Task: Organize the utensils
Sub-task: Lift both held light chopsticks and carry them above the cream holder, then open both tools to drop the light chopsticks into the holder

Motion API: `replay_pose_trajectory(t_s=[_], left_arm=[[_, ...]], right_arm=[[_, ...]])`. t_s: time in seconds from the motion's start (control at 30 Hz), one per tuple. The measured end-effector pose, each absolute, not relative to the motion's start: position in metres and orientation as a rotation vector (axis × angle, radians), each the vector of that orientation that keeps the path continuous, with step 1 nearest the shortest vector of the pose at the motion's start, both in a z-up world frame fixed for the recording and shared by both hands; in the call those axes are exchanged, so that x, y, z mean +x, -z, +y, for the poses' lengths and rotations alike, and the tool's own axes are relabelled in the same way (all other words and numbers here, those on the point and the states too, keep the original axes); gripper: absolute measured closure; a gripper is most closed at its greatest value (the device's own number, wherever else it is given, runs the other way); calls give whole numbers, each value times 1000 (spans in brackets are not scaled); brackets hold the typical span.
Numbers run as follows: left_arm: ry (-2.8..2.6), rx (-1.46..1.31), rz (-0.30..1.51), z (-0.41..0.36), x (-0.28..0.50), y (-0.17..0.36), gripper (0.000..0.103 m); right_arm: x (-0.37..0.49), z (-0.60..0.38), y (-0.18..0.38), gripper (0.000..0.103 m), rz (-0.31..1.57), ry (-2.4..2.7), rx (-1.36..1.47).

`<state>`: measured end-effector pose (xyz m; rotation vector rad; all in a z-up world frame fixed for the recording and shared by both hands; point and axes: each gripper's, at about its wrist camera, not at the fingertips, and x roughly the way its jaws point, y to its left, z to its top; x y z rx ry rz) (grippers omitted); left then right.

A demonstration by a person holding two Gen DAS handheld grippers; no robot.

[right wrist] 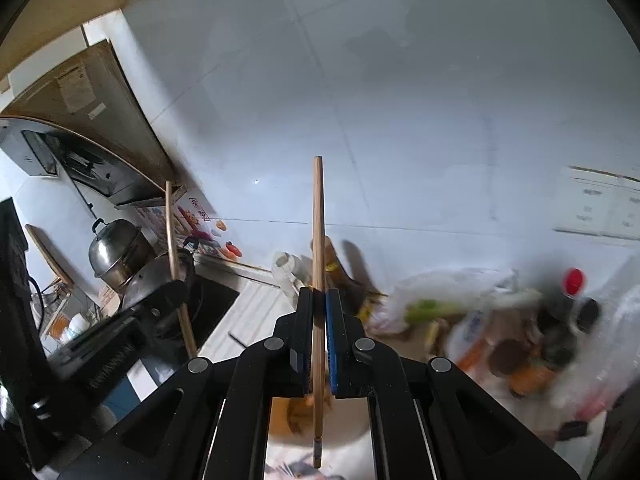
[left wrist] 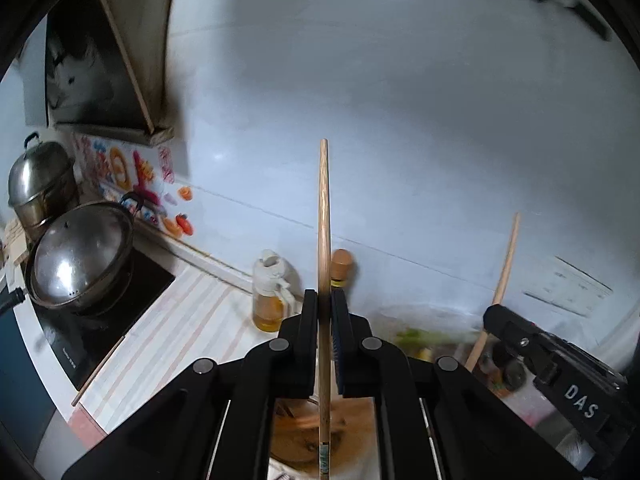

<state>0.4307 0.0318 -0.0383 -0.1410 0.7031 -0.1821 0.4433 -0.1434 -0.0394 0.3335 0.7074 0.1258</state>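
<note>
A chopstick (left wrist: 324, 216) is pinched upright between the closed jaws of the left tongs (left wrist: 325, 300); a second chopstick (right wrist: 317, 232) is clamped likewise in the right tongs (right wrist: 319, 300). Each stick is gripped low on its length, most of it standing above the jaws. Pivoting or slipping is judged likely under quick motion. The oil bottle (left wrist: 270, 296) just beyond the left jaws could be struck.

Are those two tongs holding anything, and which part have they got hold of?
Yes. Each holds one wooden chopstick: left tongs grip theirs at mid-length, right tongs likewise.
</note>
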Motion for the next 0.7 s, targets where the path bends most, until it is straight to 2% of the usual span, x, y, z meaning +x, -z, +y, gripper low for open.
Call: replay_pose_trajectory(t_s=[0.2,0.5,0.67,0.7], left_arm=[[147,-174,767,44,455,75,99],[179,-194,880,49,455,114,97],[179,-214,913,57,445,114,90],[173,-217,910,59,443,112,87]], right_arm=[[488,-116,70,97,717,-128,334],[499,-90,113,96,794,-187,282],[504,-90,135,95,914,-221,271],[504,-92,136,91,920,-221,274]])
